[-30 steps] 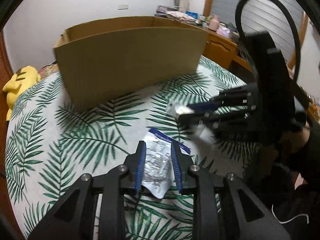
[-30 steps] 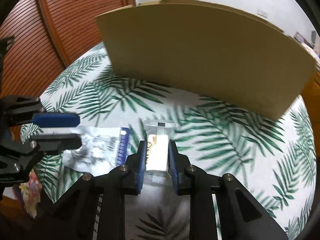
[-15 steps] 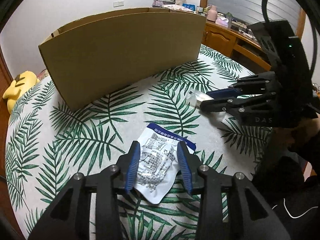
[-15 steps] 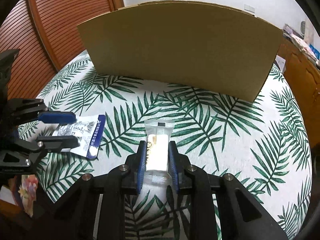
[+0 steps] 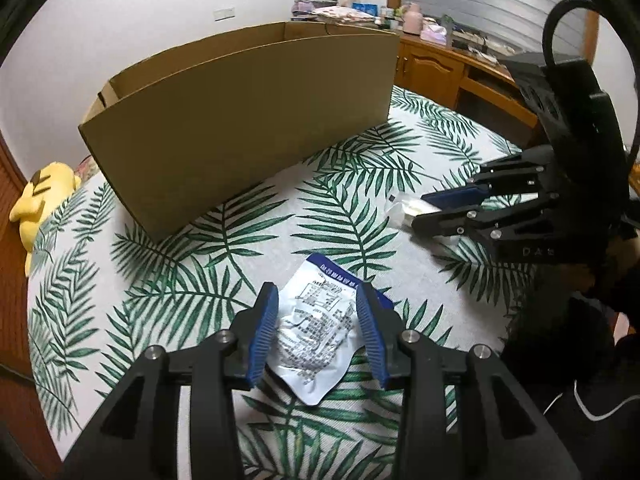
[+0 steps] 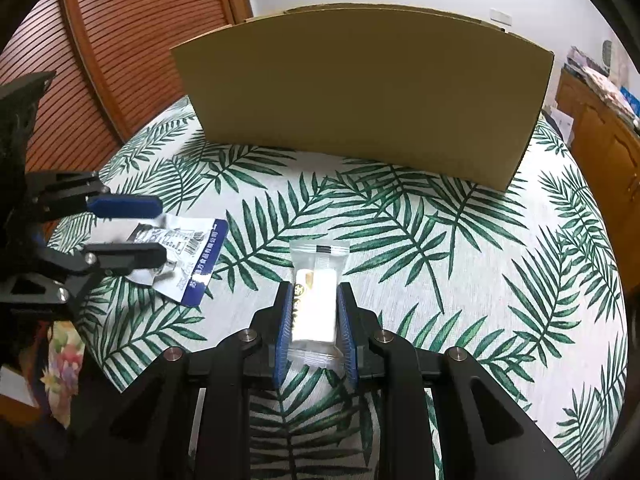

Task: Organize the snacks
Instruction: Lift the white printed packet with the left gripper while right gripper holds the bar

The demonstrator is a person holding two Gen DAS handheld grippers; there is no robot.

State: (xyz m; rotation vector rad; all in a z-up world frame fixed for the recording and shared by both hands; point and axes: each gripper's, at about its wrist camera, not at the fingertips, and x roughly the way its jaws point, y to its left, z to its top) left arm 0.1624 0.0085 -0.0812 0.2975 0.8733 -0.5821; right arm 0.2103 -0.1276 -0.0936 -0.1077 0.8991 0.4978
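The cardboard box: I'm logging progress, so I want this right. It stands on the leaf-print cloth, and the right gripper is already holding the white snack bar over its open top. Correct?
Not quite. The cardboard box does stand on the leaf-print cloth, and the right gripper holds the white snack bar. But the bar is in front of the box, over the cloth, not over the open top. The right wrist view shows this.
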